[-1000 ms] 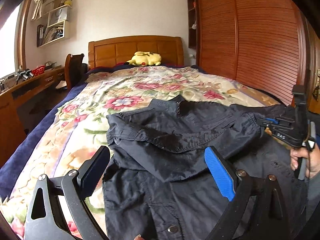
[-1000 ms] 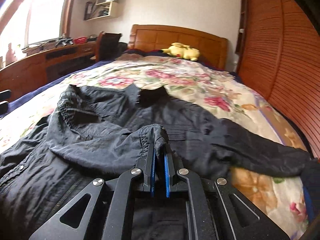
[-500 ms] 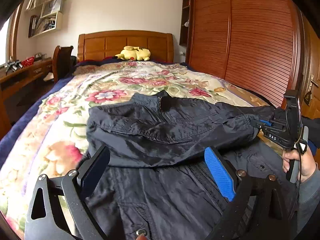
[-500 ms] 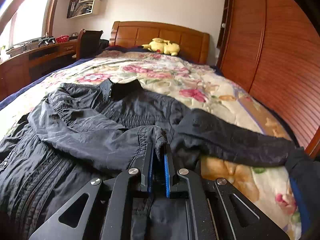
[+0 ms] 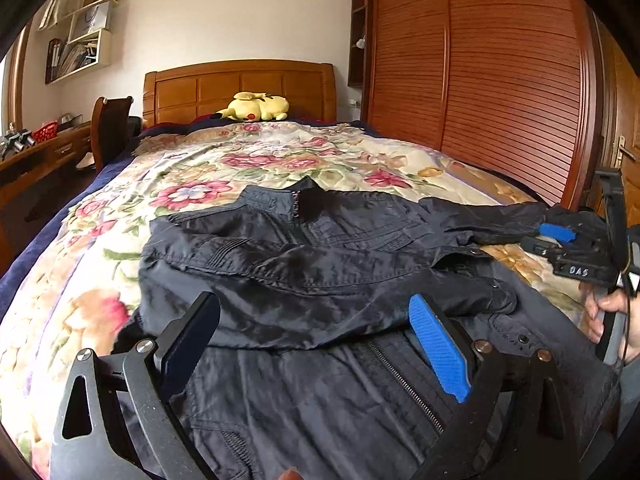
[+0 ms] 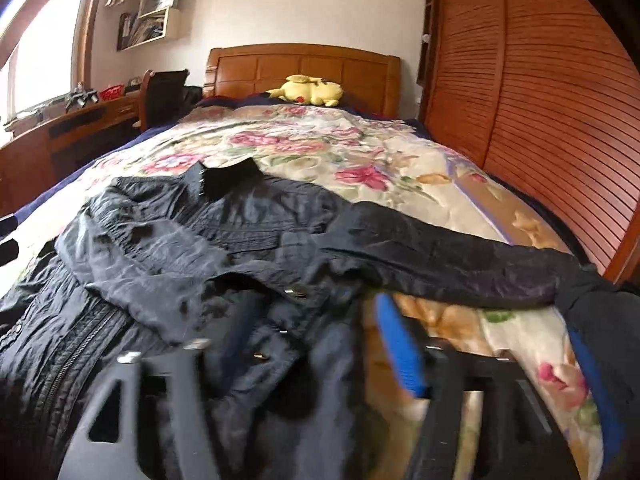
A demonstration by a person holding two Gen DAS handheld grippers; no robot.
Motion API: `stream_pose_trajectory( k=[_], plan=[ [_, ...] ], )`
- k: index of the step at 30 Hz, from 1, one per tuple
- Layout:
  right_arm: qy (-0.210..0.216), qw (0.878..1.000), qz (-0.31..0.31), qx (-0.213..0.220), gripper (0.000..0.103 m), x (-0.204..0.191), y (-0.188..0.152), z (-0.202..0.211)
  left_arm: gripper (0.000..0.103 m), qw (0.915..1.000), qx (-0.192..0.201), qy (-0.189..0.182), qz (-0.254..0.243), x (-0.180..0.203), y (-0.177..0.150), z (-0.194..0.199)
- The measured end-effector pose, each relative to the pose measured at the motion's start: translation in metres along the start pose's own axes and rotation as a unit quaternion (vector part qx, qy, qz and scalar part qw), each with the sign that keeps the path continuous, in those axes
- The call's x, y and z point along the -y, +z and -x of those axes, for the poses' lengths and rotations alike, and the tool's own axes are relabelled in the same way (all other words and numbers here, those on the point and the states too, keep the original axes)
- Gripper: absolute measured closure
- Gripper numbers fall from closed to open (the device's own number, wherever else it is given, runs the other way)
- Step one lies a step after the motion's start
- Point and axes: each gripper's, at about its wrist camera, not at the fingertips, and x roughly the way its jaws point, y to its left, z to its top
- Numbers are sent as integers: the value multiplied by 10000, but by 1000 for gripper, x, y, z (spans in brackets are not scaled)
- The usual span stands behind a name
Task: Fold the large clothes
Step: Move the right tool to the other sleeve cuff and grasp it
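A dark navy jacket [image 5: 312,264] lies face up on the floral bedspread [image 5: 192,184], collar toward the headboard. Its left sleeve is folded across the chest. Its other sleeve [image 6: 440,256] stretches out toward the wardrobe side. My left gripper [image 5: 316,344] is open and empty, just above the jacket's lower front by the zipper. My right gripper [image 6: 316,344] is open and blurred, above the jacket's snap placket; it also shows at the right edge of the left wrist view [image 5: 576,248], held by a hand.
A yellow plush toy [image 5: 256,106] lies by the wooden headboard [image 5: 240,84]. A slatted wooden wardrobe [image 5: 500,60] runs along the bed's right side. A desk [image 6: 72,128] and chair [image 5: 110,128] stand to the left.
My right gripper has opened and let go of the folded sleeve cuff, which now lies on the jacket's chest, and has pulled back to the right. My left gripper has shifted slightly.
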Motion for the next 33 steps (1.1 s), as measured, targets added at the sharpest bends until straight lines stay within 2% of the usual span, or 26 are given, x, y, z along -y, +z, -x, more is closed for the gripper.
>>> stream_pose_trajectory(
  k=[8,13,19,26,33],
  plan=[
    [-251,9996,-57,-62,28,62,11,-1,7,9998,-96,-57,-156,11,-4,-11],
    [-437,9984,-243,-253,28,94,24,-20,7,9998,-139,-151,-35,9,-8,-17],
    [-783,9940,-409,-640,28,133,42,-53,7,9996,-162,-139,-159,17,-14,-24],
    [-1284,9824,-869,-1044,28,197,73,-79,7,9989,-343,-114,-283,22,-22,-35],
    [-1792,9633,-1152,-1633,28,242,90,-111,7,9984,-458,-111,-303,23,-24,-41]
  ],
)
